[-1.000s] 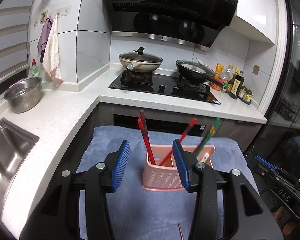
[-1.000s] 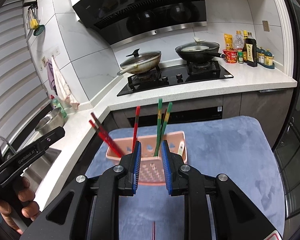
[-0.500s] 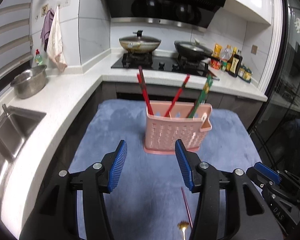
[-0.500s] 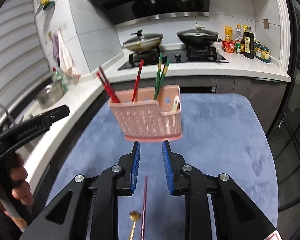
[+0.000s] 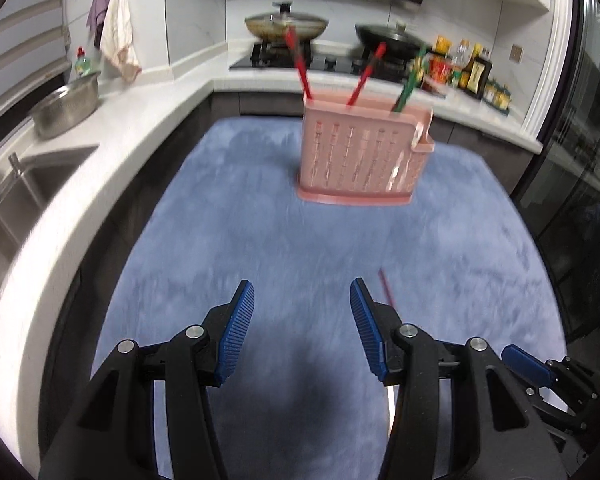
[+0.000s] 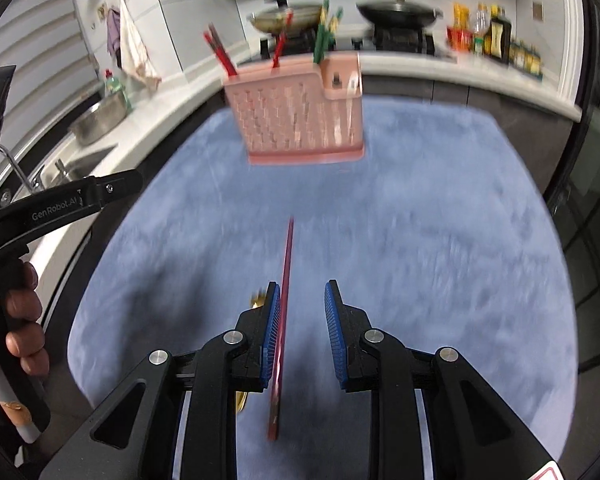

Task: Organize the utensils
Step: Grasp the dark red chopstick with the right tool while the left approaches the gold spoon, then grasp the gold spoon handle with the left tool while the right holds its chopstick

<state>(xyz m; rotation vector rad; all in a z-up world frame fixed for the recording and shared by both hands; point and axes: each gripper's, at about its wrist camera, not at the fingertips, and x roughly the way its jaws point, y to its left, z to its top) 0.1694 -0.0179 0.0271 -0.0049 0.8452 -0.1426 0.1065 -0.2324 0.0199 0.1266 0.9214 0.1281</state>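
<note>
Kitchen worktop, blue mat (image 6: 440, 240) laid out as the sorting area: 1 loose chopstick not yet stored.

Pink holder (image 6: 300, 112) stands upright at the far side of the mat, with red and green chopsticks leaning in separate compartments, apparently sorted by colour. 1 red chopstick (image 6: 286, 280) lies flat on the mat, well apart from the holder and pointing toward it. Right gripper (image 6: 302, 312) hangs over it, jaws partly open, the chopstick between them and close along the left pad; no grip is evident. Something small and gold (image 6: 258, 298) shows beside that pad, too blurred to identify. Left gripper (image 5: 302, 320) is about half open and empty, above bare mat.
</note>
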